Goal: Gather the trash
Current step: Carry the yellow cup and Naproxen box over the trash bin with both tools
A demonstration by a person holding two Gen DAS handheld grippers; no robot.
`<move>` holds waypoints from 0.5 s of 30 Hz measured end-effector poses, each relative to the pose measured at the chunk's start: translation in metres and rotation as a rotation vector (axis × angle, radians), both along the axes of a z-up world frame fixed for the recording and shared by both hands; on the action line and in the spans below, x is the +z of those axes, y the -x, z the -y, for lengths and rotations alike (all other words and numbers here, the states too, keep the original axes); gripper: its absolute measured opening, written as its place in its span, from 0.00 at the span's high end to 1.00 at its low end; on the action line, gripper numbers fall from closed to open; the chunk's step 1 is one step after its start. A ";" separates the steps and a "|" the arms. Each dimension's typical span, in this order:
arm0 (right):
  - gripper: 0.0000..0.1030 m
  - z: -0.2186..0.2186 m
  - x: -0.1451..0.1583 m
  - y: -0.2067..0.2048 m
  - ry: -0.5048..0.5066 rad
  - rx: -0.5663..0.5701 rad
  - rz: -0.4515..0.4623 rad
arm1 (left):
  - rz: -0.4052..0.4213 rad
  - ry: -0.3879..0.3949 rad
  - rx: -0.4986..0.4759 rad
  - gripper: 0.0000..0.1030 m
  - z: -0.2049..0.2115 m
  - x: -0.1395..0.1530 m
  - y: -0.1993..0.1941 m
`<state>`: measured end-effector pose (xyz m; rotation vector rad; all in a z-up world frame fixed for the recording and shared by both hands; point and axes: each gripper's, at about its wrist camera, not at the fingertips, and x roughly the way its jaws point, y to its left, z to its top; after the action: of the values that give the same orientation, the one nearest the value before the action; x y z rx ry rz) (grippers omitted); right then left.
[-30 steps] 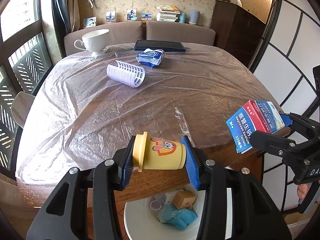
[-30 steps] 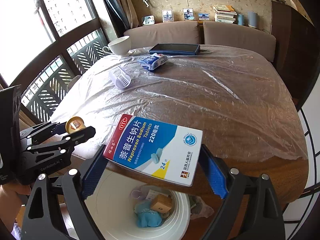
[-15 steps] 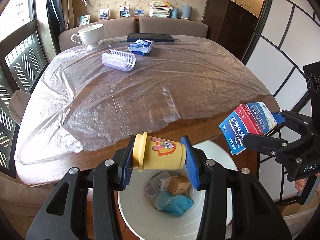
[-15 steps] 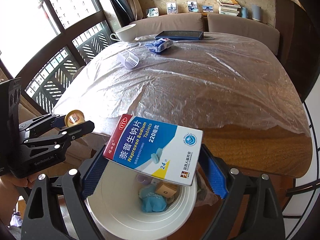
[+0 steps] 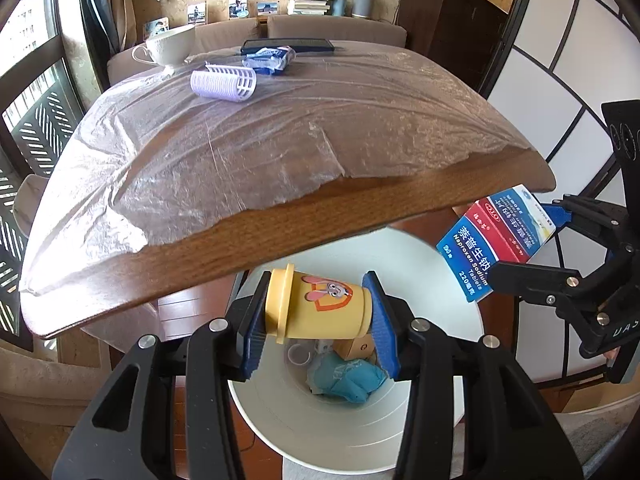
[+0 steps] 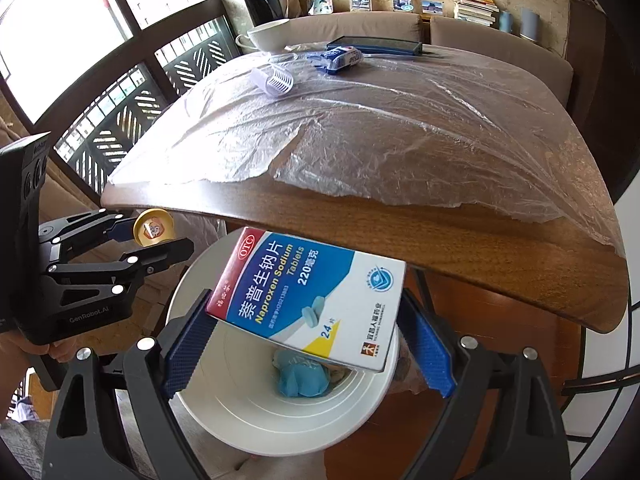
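My left gripper (image 5: 318, 312) is shut on a small yellow cup (image 5: 320, 306) with a cartoon rabbit, held sideways over the white bin (image 5: 452, 292). The same cup (image 6: 154, 228) shows end-on in the right wrist view, in the left gripper (image 6: 150, 236). My right gripper (image 6: 308, 328) is shut on a red, blue and white tablet box (image 6: 308, 296), gripped across its width above the bin (image 6: 224, 396). In the left wrist view that box (image 5: 494, 240) hangs at the right, beside the bin's rim. A blue crumpled item (image 5: 346, 376) and a small brown box (image 5: 354, 346) lie in the bin.
The wooden table (image 5: 360, 204), draped in clear plastic film, overhangs the bin. On its far side lie a lilac slotted basket (image 5: 224, 82), a blue-white packet (image 5: 270, 58), a white cup (image 5: 168, 46) and a dark flat tray (image 5: 288, 44). A sofa and window lie beyond.
Both grippers have drawn back from the table edge and sunk lower. The bin now sits directly under the cup and the box. Both grips are unchanged.
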<state>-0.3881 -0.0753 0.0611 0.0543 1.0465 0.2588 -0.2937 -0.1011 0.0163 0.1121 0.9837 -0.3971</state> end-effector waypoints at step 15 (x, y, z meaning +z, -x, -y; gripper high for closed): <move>0.15 -0.001 -0.028 0.013 0.022 0.021 -0.066 | -0.058 -0.047 -0.009 0.55 -0.003 -0.029 0.013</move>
<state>-0.4015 -0.0738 0.0329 0.0326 1.1158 0.2656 -0.3064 -0.0979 -0.0123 0.1482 1.0499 -0.3872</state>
